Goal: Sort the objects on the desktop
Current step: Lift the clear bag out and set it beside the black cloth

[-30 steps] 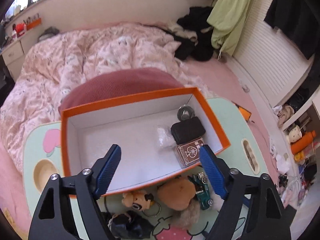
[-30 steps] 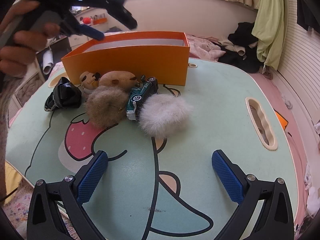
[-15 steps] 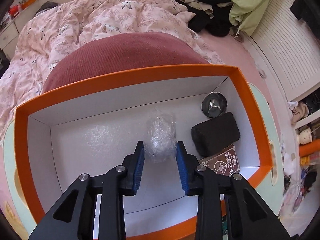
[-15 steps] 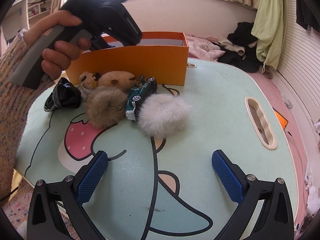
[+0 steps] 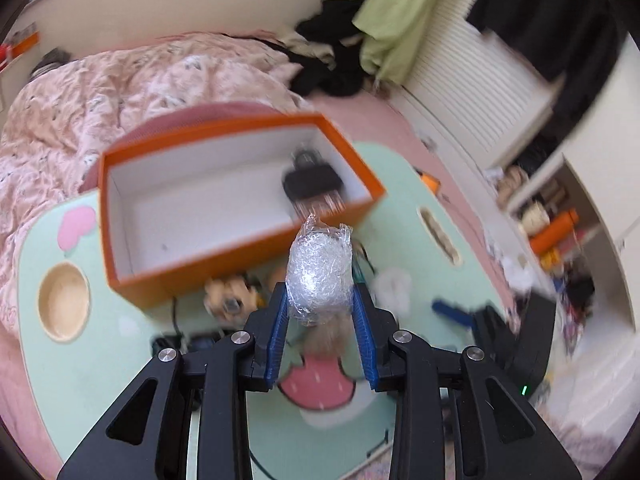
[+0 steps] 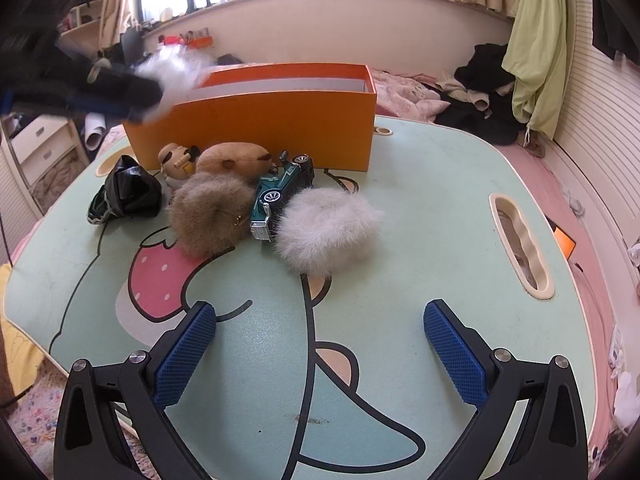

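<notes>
My left gripper [image 5: 320, 300] is shut on a crumpled bundle of clear plastic wrap [image 5: 320, 268] and holds it in the air over the toys in front of the orange box [image 5: 192, 276]. In the right wrist view the left gripper [image 6: 120, 94] is a dark blur at the box's [image 6: 260, 132] left end, with the bundle [image 6: 172, 68] a white smear at its tip. A black case [image 5: 314, 182] lies inside the box at its right end. My right gripper [image 6: 320, 312] hangs open over the near part of the green table [image 6: 420, 240], with nothing between its fingers.
In front of the box lie a brown fluffy ball [image 6: 212, 212], a white fluffy ball [image 6: 328, 232], a green toy car [image 6: 280, 188], a brown plush [image 6: 236, 160], a small dog figure [image 6: 176, 158] and a black bag [image 6: 128, 192]. A slot handle [image 6: 520, 240] is cut at the table's right.
The left gripper reached into the box, closed on the plastic bundle, then lifted it out and back over the toys. The right gripper has not moved.
</notes>
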The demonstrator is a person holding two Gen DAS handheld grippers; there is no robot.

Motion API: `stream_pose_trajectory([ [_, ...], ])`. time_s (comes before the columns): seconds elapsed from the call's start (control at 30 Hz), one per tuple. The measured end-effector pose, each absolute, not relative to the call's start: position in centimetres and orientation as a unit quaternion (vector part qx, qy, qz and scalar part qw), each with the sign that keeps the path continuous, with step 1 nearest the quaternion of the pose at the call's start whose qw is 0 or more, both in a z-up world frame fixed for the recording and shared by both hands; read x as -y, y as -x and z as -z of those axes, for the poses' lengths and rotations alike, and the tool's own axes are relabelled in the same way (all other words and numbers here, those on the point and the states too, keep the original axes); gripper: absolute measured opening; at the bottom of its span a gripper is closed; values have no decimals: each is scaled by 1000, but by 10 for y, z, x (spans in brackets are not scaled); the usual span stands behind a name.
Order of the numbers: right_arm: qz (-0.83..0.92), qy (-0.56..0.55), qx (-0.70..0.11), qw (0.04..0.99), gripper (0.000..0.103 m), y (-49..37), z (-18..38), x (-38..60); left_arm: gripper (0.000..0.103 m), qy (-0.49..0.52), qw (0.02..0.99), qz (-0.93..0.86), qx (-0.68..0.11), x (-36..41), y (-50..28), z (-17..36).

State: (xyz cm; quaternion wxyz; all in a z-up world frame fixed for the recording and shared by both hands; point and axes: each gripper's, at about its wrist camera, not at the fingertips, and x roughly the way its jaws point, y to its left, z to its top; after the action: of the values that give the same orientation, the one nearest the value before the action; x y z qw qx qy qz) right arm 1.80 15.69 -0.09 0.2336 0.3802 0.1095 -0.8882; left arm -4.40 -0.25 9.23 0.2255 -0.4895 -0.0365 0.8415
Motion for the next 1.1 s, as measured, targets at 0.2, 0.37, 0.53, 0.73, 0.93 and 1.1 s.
stream_pose_trajectory([
  [0.2, 888, -380, -110, 234, 103, -18, 1, -157, 39, 521, 212, -826, 39, 7, 44, -59],
  [0.37, 888, -379, -111, 235, 103, -18, 1, -157, 63, 494, 216, -841, 39, 11, 19, -64],
  [0.53, 888, -379, -111, 235, 103, -18, 1, -158, 79, 440, 195, -877, 4, 10, -19, -74],
  [0.73, 888, -379, -112, 236, 103, -18, 0, -158, 79, 448, 160, -879, -39, -3, -43, -40],
  [0.93, 888, -379, -112, 237, 103, -18, 0, -158, 81, 429, 70, -900, -39, -4, -33, -14],
  [1.1, 891, -378, -108, 228, 103, -17, 1, -162, 103, 416, 63, -906, -35, -6, -28, -7],
])
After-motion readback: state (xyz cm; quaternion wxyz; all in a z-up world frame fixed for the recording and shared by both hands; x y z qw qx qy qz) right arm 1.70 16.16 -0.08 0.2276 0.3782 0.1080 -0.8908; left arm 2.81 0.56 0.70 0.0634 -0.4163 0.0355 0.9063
